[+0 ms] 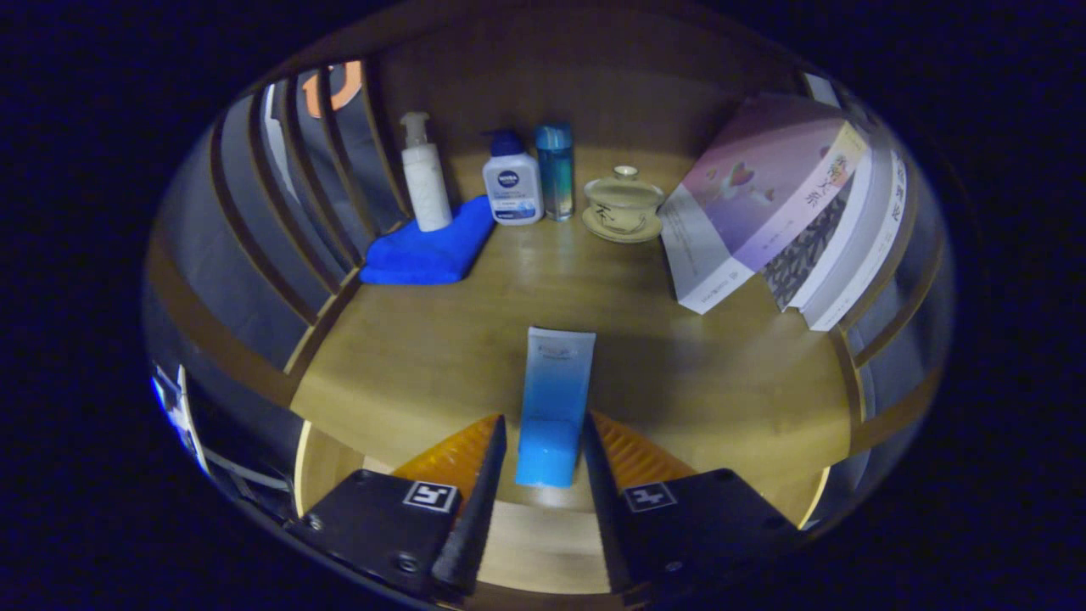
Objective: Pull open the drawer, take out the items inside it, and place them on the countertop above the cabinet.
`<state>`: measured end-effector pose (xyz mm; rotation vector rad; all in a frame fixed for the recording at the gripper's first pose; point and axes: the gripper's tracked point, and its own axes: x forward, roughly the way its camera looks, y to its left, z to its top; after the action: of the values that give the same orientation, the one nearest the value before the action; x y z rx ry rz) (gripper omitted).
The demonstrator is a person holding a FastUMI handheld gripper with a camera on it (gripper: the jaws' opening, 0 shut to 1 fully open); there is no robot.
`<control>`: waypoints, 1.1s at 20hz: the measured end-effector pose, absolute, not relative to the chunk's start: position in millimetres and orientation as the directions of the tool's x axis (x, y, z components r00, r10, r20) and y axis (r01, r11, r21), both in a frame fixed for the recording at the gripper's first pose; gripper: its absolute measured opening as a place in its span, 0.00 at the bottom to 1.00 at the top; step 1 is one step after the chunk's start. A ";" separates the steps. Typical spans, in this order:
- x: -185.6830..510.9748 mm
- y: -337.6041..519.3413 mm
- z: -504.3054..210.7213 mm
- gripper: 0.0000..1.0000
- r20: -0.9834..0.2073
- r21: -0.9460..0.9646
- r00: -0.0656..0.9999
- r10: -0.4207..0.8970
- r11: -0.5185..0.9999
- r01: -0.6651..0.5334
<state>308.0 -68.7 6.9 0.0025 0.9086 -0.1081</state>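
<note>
Step in hand, by my reading: placing an item taken from the drawer onto the table (407, 356) above the cabinet.

Left to right on the table:
- blue folded cloth (428, 250) at about 10 o'clock from the jaws, a white pump bottle (426, 174) standing on its far end
- white bottle with a blue cap (512, 178) and a tall blue bottle (556, 170), side by side near 12 o'clock
- lidded tea bowl on a saucer (624, 205) just right of them
- 3 or so leaning books (764, 204) at 2 o'clock

The gripper (543, 458) holds a blue tube (553, 407); the jaws appear clamped on its lower, capped end, 1 on each side, the tube pointing ahead toward 12 o'clock over bare wood.

Next move, as I judge it: lower until the tube rests on the surface, then part the jaws and back out straight so the tube does not roll or drag.

Hard to make out:
- whether the tube already touches the table; a shadow lies to its right, but contact is unclear
- the drawer and any items left inside it
- print on the tube, too blurred
- exact count of books, as their edges overlap
</note>
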 end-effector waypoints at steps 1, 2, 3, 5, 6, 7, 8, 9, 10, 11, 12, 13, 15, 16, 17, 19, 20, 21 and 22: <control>298.1 -64.0 8.1 0.62 -0.780 -0.038 0.620 -0.077 0.996 0.077; 286.0 -57.6 12.0 0.67 -0.774 -0.029 0.631 -0.058 0.998 0.057; 273.5 -54.6 14.1 0.72 -0.769 -0.028 0.638 -0.047 0.999 0.041; 250.1 -44.5 19.9 0.76 -0.749 -0.022 0.662 -0.022 1.000 0.008; 237.7 -41.8 25.1 0.76 -0.736 -0.026 0.677 -0.017 1.000 -0.003; 226.0 -39.3 30.3 0.76 -0.719 -0.025 0.694 -0.013 1.000 -0.007; 214.0 -36.7 34.9 0.76 -0.703 -0.019 0.711 -0.005 1.000 -0.012; 200.6 -32.3 39.3 0.76 -0.684 -0.010 0.729 0.005 1.000 -0.016; 186.8 -31.5 41.7 0.76 -0.664 -0.006 0.748 0.002 1.000 -0.008; 172.4 -31.8 40.6 0.76 -0.652 -0.007 0.758 -0.002 1.000 -0.003; 158.1 -31.0 37.9 0.76 -0.641 -0.009 0.767 -0.005 1.000 -0.001; 144.0 -30.3 35.3 0.77 -0.633 -0.015 0.774 -0.010 1.000 0.001; 120.3 -29.0 33.5 0.77 -0.603 -0.031 0.797 -0.024 0.999 0.006; 108.9 -28.8 34.1 0.77 -0.587 -0.043 0.809 -0.029 0.999 0.004; 96.9 -27.9 32.5 0.77 -0.570 -0.059 0.821 -0.034 0.998 0.001; 76.9 -28.1 28.6 0.77 -0.540 -0.076 0.841 -0.041 0.997 0.000; 67.9 -28.3 25.9 0.77 -0.524 -0.073 0.851 -0.045 0.997 0.008; 59.2 -25.5 22.0 0.77 -0.509 -0.063 0.860 -0.044 0.998 0.014; 51.8 -21.7 16.3 0.77 -0.496 -0.056 0.867 -0.040 0.998 0.013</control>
<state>51.8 -21.7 16.3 -0.0513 0.5205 -0.0277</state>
